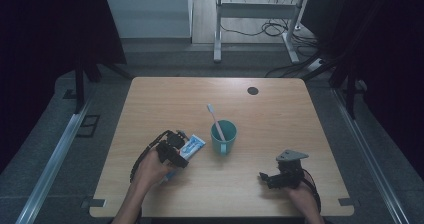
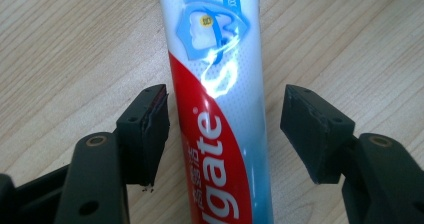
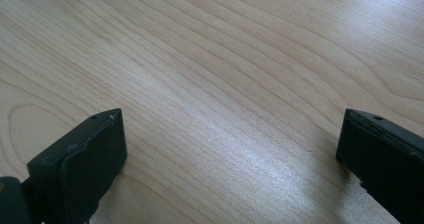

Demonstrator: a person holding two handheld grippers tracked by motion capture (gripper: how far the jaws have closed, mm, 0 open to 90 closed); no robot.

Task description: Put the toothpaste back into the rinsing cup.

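Left gripper (image 1: 175,146): sat in the lower left of the high view, over the near end of the toothpaste tube; in its own view (image 2: 224,129) the jaws stood apart on either side of the tube, with a gap of bare wood showing at each pad, so nothing was pressed.
Toothpaste tube (image 2: 215,99): lay flat on the worktop, running up the middle of the left gripper view, its red and white print facing up; in the high view (image 1: 193,145) its far end pointed toward the centre of the frame, just left of the cup.
Cup (image 1: 223,138): teal, upright near the centre of the high view, handle toward the bottom of the frame.
Toothbrush (image 1: 215,120): stood tilted in the cup, head up and leaning to the upper left.
Right gripper (image 1: 286,174): rested low at the lower right of the high view, well apart from the cup; in its own view (image 3: 232,149) the jaws were wide apart with only wood grain between them.
Worktop (image 1: 280,114): pale wood, with a small dark round mark near its far edge.
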